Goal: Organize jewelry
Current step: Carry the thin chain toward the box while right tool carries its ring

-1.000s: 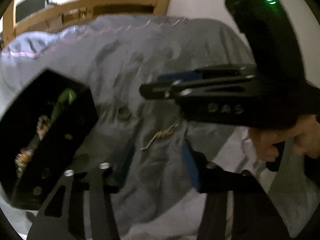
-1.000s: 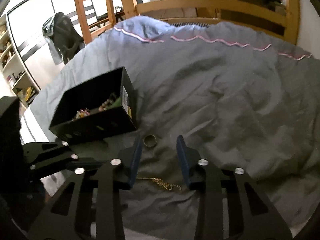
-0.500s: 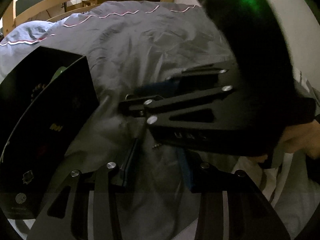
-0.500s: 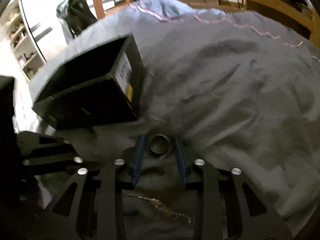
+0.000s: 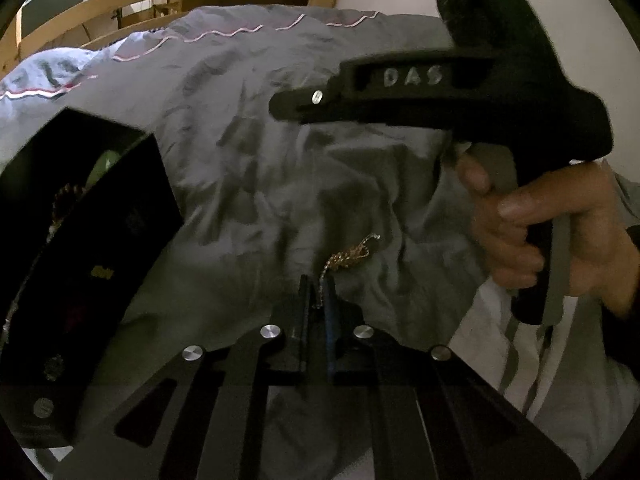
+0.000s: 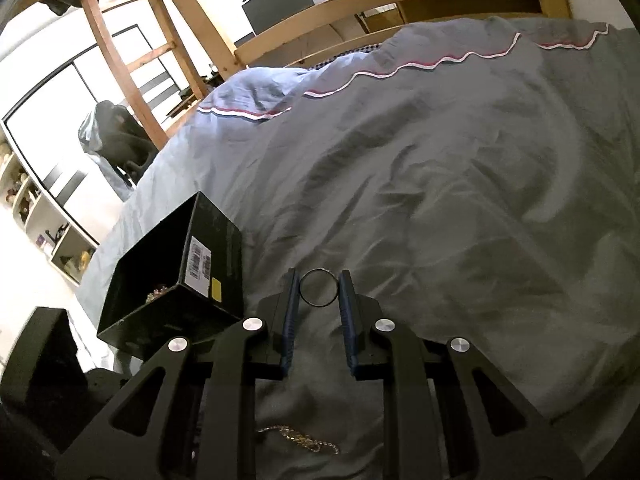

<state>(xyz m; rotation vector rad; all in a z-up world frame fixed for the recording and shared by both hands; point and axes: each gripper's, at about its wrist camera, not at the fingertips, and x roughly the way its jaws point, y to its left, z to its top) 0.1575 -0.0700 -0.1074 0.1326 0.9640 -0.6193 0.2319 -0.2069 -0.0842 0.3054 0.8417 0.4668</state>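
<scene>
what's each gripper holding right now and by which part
The left gripper is shut on one end of the gold chain; the rest trails on the duvet. The right gripper pinches the ring across its outer edge, lifted.

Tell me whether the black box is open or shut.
Open: the black box has no lid on, and jewelry shows inside it.
</scene>
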